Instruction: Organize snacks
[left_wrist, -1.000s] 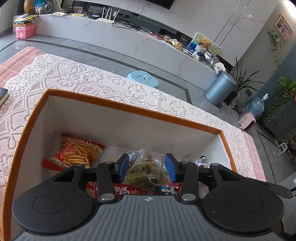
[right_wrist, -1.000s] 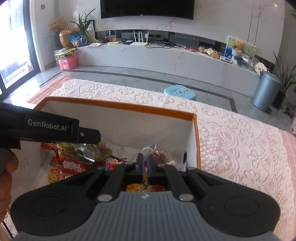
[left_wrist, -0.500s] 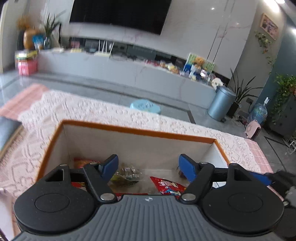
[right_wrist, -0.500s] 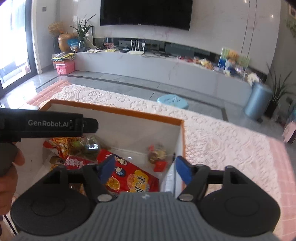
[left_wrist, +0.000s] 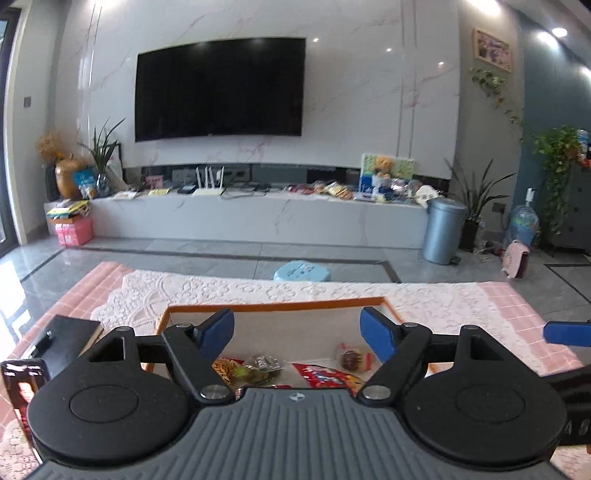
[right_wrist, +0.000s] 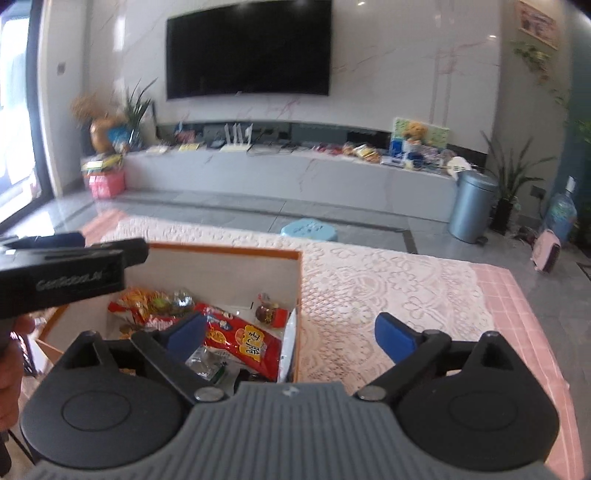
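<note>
A white box with an orange rim (left_wrist: 280, 306) (right_wrist: 221, 252) stands on the lace-covered table. Inside lie an orange chips bag (right_wrist: 140, 302), a clear bag of green sweets (left_wrist: 262, 369), a red packet (right_wrist: 240, 339) and a small dark sweet pack (right_wrist: 269, 314). My left gripper (left_wrist: 297, 328) hovers above the box's near side, jaws opening wide, nothing between them. My right gripper (right_wrist: 291, 328) hangs over the box's right wall, jaws also opening, holding nothing. One blue right fingertip (left_wrist: 565, 332) shows at the left view's edge.
A black notebook (left_wrist: 70, 336) and a picture card (left_wrist: 22, 384) lie left of the box. The lace cloth (right_wrist: 388, 280) spreads to the right. Beyond the table are a blue stool (left_wrist: 301, 269), a metal bin (left_wrist: 443, 229) and a TV bench.
Both grippers opened and let go of their snacks, the left of the clear bag, the right of a small packet. Both rose and drew back out of the box, tilting upward.
</note>
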